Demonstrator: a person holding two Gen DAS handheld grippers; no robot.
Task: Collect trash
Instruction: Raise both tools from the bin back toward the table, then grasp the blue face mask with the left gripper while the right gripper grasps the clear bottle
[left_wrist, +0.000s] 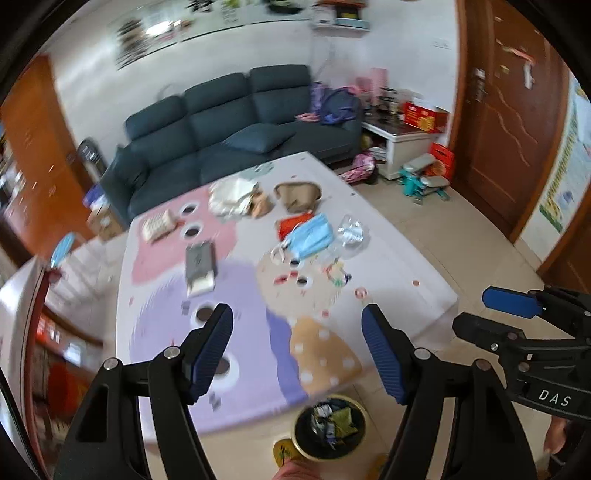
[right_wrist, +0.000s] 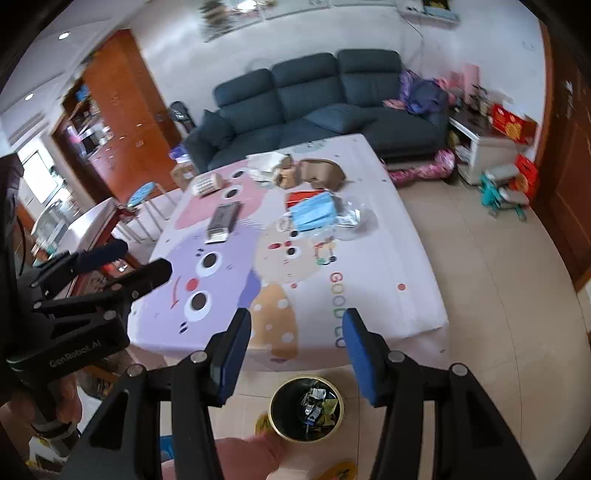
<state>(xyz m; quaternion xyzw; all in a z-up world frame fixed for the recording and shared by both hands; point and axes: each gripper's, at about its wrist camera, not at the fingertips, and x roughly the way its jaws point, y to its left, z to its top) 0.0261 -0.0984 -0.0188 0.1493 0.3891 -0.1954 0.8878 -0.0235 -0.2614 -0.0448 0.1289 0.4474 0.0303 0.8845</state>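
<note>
lying well beyond both spread fingers (left_wrist: 384, 354): blue mask (left_wrist: 312, 236).

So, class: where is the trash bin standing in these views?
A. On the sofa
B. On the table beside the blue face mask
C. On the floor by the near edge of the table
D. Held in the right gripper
C: the trash bin stands on the floor tiles just below the table's near edge, already holding wrappers.

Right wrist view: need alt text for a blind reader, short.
The right gripper hangs open and empty above the near edge of a table with a cartoon-print cloth. On the table's far half lie a blue face mask, crumpled clear plastic and paper scraps; a part-filled trash bin stands on the floor below.
</note>
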